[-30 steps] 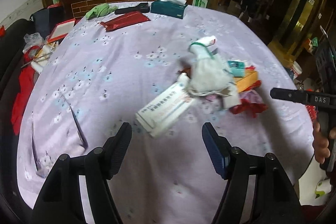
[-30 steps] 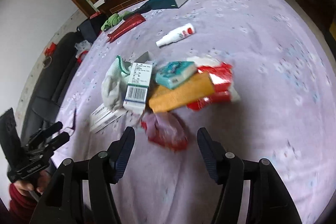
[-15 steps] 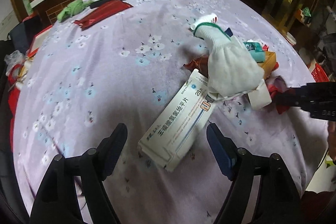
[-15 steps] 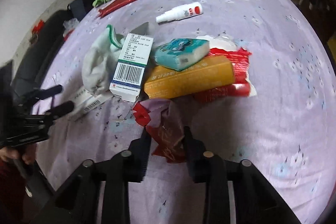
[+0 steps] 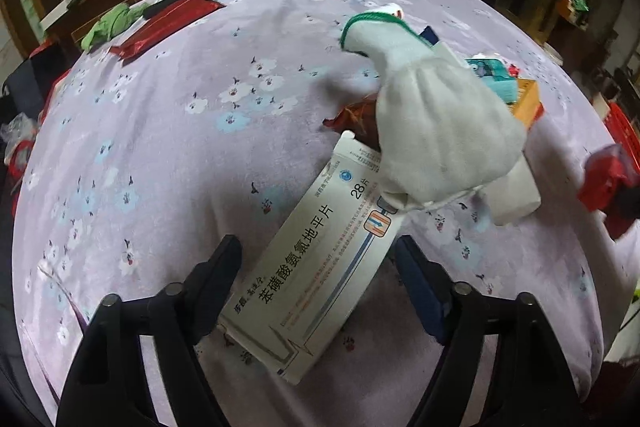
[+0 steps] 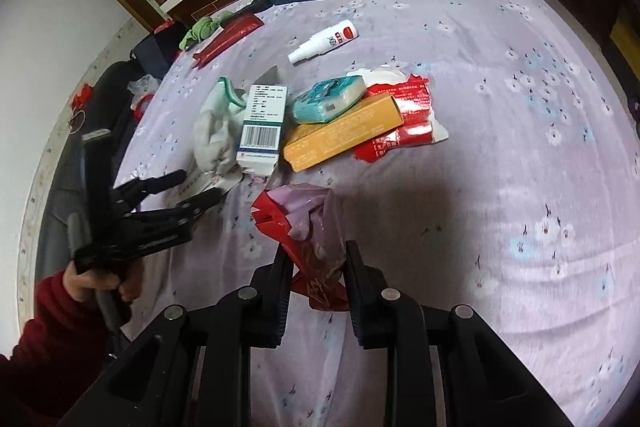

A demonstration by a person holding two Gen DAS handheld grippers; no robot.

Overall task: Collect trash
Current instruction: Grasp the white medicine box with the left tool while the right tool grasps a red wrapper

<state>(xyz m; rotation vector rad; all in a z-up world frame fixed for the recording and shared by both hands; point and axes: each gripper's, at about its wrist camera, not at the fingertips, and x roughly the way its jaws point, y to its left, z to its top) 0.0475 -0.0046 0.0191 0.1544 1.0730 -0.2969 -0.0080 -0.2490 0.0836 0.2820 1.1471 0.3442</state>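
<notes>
a lilac flowered tablecloth (image 6: 500,75) covers the table, with open cloth on the right and near edges. the long white medicine box (image 5: 316,263) lies flat, its long axis running from near-left to far-right, its near end between the wide-open fingers of the left gripper (image 5: 320,279). the right gripper (image 6: 316,267) is clamped on a crumpled red wrapper (image 6: 308,227), lifted near the pile. only the right wrist view shows a white spray bottle (image 6: 324,41) beyond the pile.
</notes>
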